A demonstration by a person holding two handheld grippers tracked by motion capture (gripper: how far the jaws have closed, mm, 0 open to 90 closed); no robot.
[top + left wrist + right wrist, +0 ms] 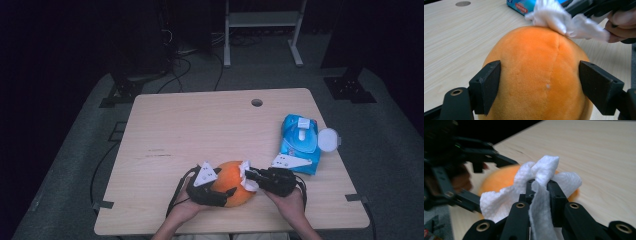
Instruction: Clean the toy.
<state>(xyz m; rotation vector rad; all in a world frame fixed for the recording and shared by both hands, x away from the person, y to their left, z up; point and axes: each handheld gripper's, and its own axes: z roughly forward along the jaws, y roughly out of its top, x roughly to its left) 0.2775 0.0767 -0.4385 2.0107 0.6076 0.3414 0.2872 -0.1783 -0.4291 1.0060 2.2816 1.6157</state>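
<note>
High view shows your orange plush ball [231,186] lying near the table's [200,125] front edge, its long axis running roughly left to right. It looks soft and fuzzy, with a seam over the top. Your left gripper [540,87] straddles the ball, its fingers spread along both sides, whether pressing I cannot tell. Your right gripper [541,191] pinches a crumpled white wipe [544,172] against the ball's top.

Overhead cam; two close gripper-cams

blue wipes pack [299,142], label print illegible
</note>
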